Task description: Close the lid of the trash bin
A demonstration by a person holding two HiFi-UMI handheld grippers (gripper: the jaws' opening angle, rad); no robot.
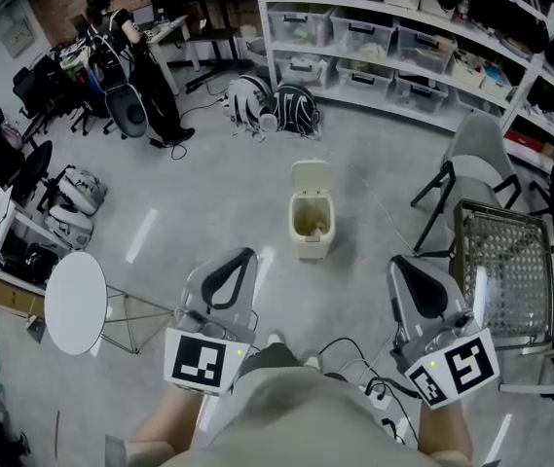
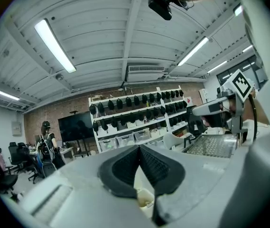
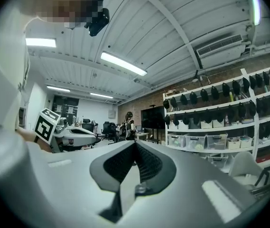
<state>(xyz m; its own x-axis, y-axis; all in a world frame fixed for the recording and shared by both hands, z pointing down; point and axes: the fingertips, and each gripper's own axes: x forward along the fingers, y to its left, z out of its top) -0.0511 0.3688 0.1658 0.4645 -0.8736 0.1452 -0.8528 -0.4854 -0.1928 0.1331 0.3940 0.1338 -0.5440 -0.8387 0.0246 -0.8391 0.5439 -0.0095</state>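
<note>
Fingertips (image 2: 125, 163) together, left gripper (image 2: 139, 147) and right gripper (image 3: 135, 144); trash bin (image 1: 312, 247) well apart.

The left hand-held gripper (image 1: 228, 278) and the right hand-held gripper (image 1: 419, 286) are pale grey shells lined with black, dimpled pads (image 2: 157, 167). Each carries a white cube (image 1: 202, 360) printed with black square markers, with a small green light beside it. Black and white cables (image 1: 376, 385) trail below. The person wears an olive-grey top (image 1: 277, 409).
</note>
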